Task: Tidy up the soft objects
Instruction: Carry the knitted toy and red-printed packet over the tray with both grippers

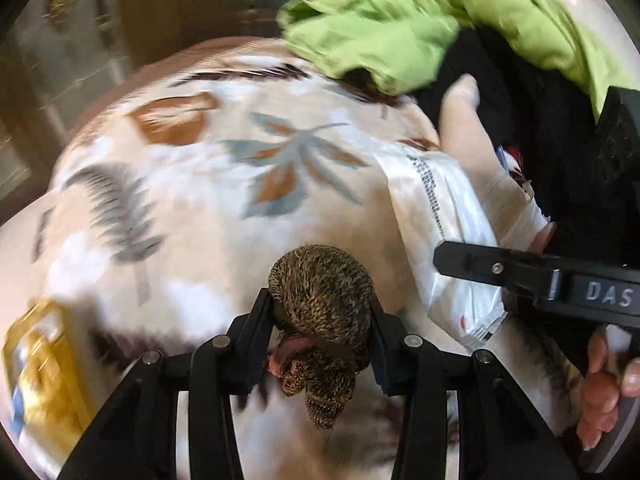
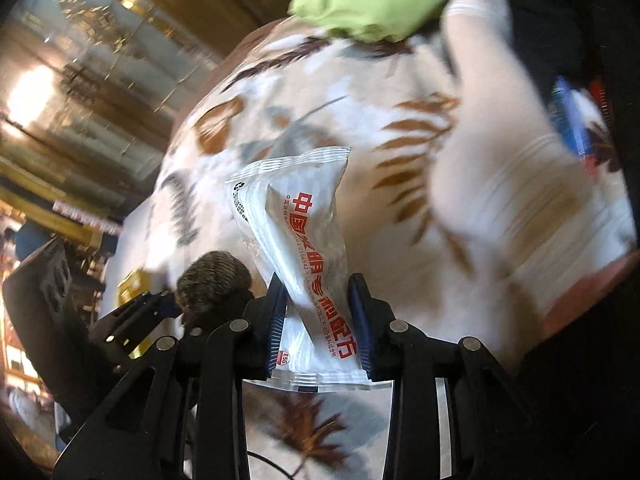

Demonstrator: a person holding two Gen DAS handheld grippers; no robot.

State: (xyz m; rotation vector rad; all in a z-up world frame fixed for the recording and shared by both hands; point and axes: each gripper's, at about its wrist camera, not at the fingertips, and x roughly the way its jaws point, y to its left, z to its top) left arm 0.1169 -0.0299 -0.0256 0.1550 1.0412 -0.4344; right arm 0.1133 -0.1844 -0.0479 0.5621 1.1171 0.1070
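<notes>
My left gripper [image 1: 322,308] is shut on a rolled brown knitted sock [image 1: 320,304] above a leaf-patterned cloth [image 1: 192,168]. The sock [image 2: 214,276] and the left gripper [image 2: 160,304] also show at the lower left of the right wrist view. My right gripper [image 2: 318,320] is shut on a white plastic packet with red print [image 2: 304,240], held above the same cloth [image 2: 280,92]. The right gripper's body [image 1: 540,280] and the packet [image 1: 452,232] show at the right of the left wrist view.
A green cloth [image 1: 420,16] lies at the back over dark fabric [image 1: 500,80]. A white-gloved hand [image 2: 500,152] reaches in from the right, and shows in the left wrist view too [image 1: 476,144]. A yellow package [image 1: 44,380] lies at the left edge.
</notes>
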